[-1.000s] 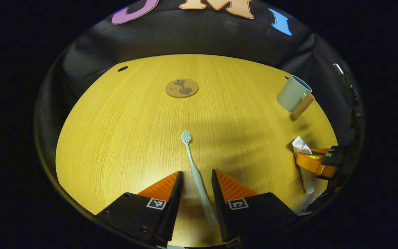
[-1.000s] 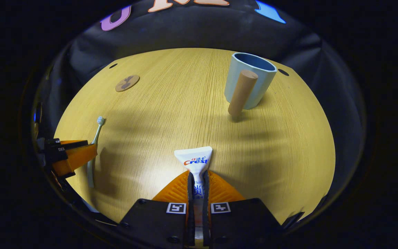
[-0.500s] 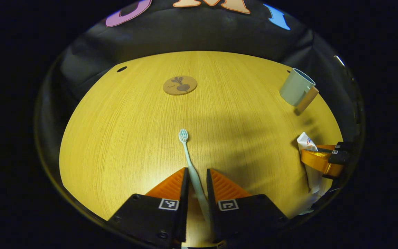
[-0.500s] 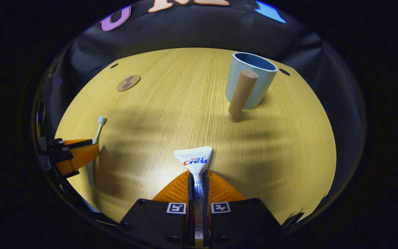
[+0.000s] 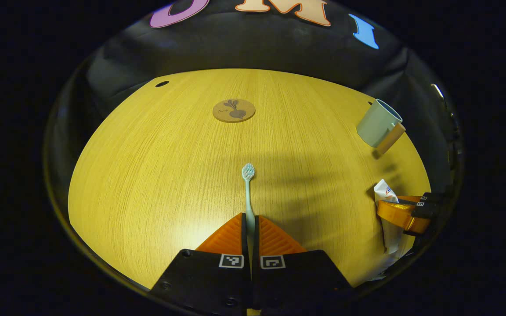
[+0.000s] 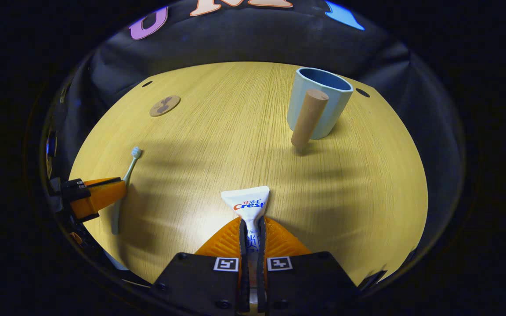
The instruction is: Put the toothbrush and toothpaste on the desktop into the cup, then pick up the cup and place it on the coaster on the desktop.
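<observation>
The left gripper point(image 5: 249, 219) is being held closed on the toothbrush point(image 5: 248, 184), whose handle is clamped between both fingers while the bristled head is projecting forward over the desktop point(image 5: 147, 175). A second ago those fingers were standing well apart on either side of the handle, which lay at a slant between them; half a second ago the gap was being narrowed; now the handle is being gripped and is lying in line with the fingers. The same grip is being shown from the side in the right gripper view, low at the left point(image 6: 99, 195).

The right gripper point(image 6: 251, 228) is being kept closed on the toothpaste point(image 6: 247, 202), the flat crimped end of the tube standing out ahead of the fingers; no change is being recorded there over the past second.

The cup point(image 6: 319, 103), upright with its cylindrical wooden handle facing the camera, is standing empty at the far right of the desktop, well apart from both items. The coaster point(image 5: 233, 110) is lying bare toward the far edge.

Both items are judged secured, and neither is yet being carried to the cup. Lifting and insertion are judged to be the next requirement, the cup's transfer to the coaster being still outstanding.
</observation>
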Demonstrator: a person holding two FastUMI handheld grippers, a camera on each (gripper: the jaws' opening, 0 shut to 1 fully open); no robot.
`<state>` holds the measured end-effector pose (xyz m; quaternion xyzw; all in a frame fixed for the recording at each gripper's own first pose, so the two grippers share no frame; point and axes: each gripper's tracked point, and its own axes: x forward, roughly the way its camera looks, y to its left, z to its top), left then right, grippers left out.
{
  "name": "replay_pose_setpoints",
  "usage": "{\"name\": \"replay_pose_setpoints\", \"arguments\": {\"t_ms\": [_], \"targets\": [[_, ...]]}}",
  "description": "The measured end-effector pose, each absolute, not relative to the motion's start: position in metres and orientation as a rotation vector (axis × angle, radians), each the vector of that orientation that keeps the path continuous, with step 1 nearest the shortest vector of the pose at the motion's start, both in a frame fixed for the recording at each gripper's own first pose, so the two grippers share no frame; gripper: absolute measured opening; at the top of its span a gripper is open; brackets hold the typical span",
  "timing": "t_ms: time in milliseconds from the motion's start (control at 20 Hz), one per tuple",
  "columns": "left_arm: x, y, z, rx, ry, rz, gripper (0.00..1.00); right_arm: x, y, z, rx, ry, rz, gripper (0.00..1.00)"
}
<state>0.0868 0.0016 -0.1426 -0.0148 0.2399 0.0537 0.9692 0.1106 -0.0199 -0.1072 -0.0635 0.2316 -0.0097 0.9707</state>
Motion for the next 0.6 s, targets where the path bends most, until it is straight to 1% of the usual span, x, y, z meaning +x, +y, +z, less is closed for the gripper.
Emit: {"name": "replay_pose_setpoints", "arguments": {"t_ms": [350, 600], "targets": [[0.080, 0.011, -0.138, -0.070, 0.440, 0.108, 0.00, 0.108, -0.018, -0.099, -0.084, 0.401, 0.023, 0.06], [0.073, 0.020, -0.121, -0.080, 0.391, 0.134, 0.00, 0.099, -0.018, -0.058, -0.013, 0.269, 0.062, 0.06]]}}
